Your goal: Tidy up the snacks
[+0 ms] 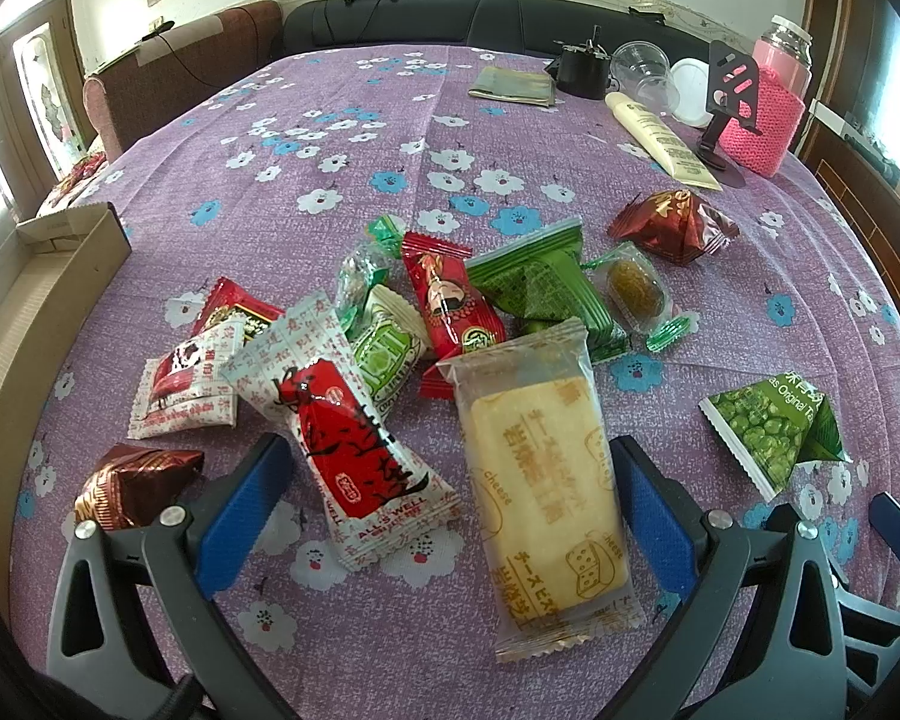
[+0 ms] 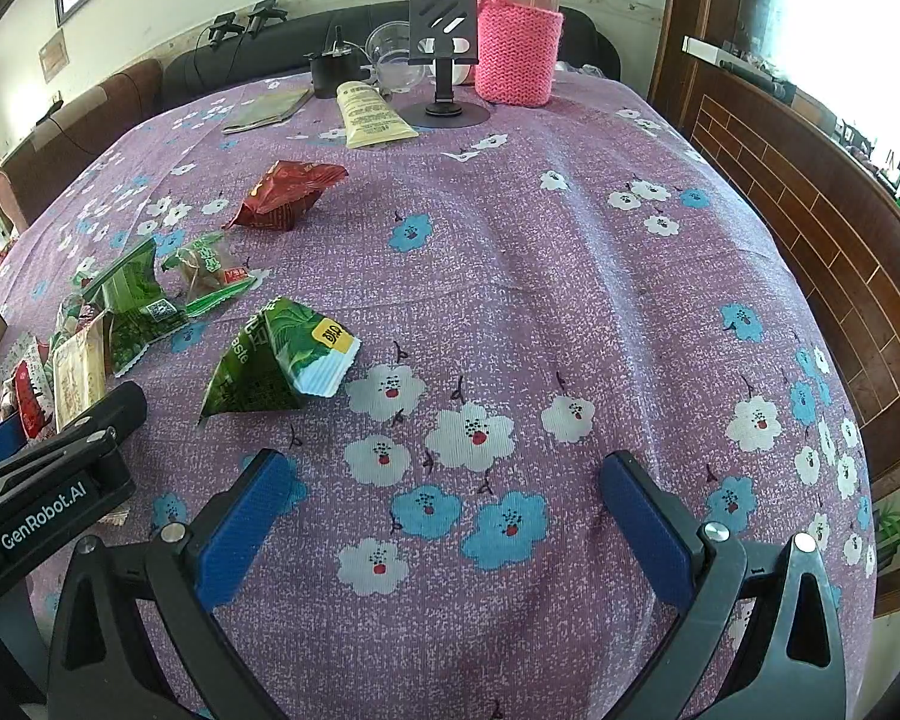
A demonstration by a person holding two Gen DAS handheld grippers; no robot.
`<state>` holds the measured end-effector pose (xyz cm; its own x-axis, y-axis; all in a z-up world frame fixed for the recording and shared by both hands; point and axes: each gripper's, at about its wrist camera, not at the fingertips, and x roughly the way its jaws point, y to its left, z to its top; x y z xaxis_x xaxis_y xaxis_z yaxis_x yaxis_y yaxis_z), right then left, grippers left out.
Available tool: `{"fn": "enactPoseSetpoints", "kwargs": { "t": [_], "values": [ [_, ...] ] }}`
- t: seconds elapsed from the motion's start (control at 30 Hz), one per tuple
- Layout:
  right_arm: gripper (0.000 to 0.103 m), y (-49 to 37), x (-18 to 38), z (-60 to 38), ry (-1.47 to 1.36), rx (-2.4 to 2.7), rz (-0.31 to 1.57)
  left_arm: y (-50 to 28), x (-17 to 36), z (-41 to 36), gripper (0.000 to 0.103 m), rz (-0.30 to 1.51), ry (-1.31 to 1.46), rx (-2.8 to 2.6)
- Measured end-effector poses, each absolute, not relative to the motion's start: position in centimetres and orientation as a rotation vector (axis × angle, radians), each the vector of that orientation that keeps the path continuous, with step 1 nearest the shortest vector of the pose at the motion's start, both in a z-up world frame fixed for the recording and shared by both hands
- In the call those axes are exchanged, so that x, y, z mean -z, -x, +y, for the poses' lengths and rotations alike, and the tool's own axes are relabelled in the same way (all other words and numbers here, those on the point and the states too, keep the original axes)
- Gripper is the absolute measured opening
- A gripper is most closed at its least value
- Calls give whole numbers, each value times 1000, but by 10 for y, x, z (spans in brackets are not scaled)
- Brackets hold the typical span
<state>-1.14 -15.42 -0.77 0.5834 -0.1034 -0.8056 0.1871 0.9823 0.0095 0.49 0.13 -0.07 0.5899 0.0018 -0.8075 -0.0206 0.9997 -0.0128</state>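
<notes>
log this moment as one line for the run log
phase: pre-grasp | left gripper: open over cheese biscuit pack | right gripper: open, empty, over bare tablecloth | green pea packet: apart

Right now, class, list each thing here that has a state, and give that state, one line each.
left gripper: open, two packets lie between its fingers.
right gripper: open, nothing held.
cheese biscuit packet: sealed, lying flat.
green pea packet: sealed, lying apart from the pile.
pink flask: upright, capped.
clear cup: tipped on its side.
cream tube: lying flat.
</notes>
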Motion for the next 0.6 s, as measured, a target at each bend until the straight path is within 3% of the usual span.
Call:
{"fn": "enactPoseSetpoints", "kwargs": {
  "t": [0.6],
  "values": [
    [103, 11, 7, -154, -96, 170, 933, -3, -1, 10, 103, 946, 10, 12]
  ]
}}
